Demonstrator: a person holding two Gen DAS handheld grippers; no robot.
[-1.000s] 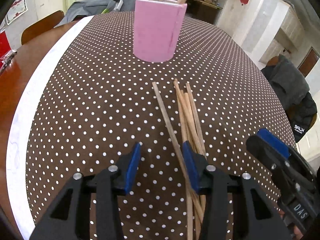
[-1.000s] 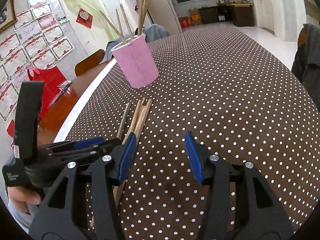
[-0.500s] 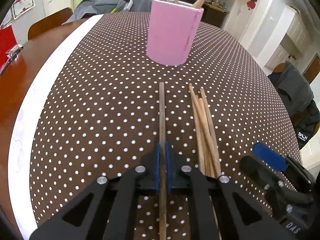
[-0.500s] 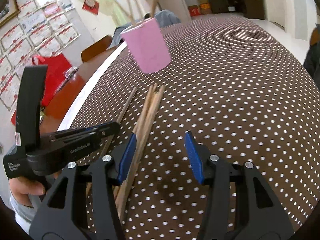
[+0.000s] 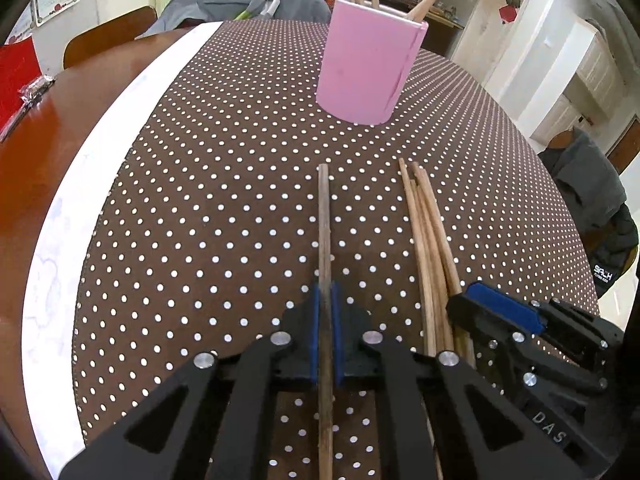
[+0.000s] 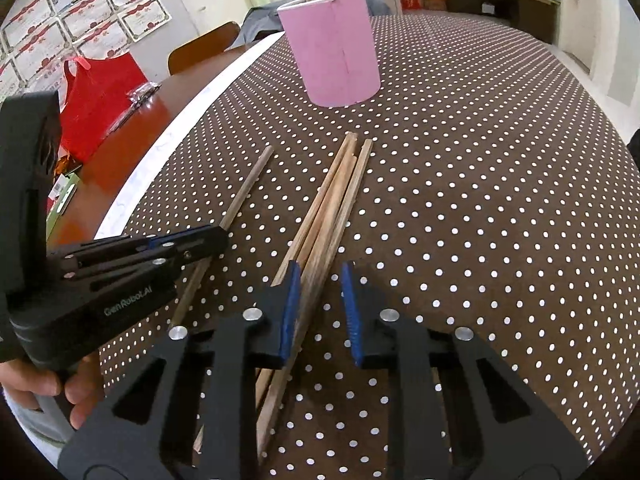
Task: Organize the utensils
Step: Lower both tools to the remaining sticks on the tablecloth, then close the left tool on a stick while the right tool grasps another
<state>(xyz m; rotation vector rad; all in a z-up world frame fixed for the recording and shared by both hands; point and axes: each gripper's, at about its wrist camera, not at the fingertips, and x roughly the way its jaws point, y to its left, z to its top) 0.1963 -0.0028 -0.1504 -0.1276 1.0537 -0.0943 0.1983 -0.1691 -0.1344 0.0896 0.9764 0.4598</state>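
Observation:
A pink cup with several chopsticks in it stands far back on the dotted brown tablecloth. My left gripper is shut on a single dark chopstick that points toward the cup. To its right a bundle of several lighter chopsticks lies on the cloth. In the right wrist view my right gripper straddles this bundle, and its jaws are closing. The sticks lie against the left pad, with a gap to the right pad. The left gripper and its chopstick show at the left, the cup beyond.
A white strip borders the cloth on the left, bare wooden table beyond it. A red bag lies there, with a wooden chair behind. A dark jacket hangs on a chair at the right. A hand holds the left gripper.
My left gripper shut on the single dark chopstick and has held it since. My right gripper slid left over the bundle, and its jaws have narrowed around it.

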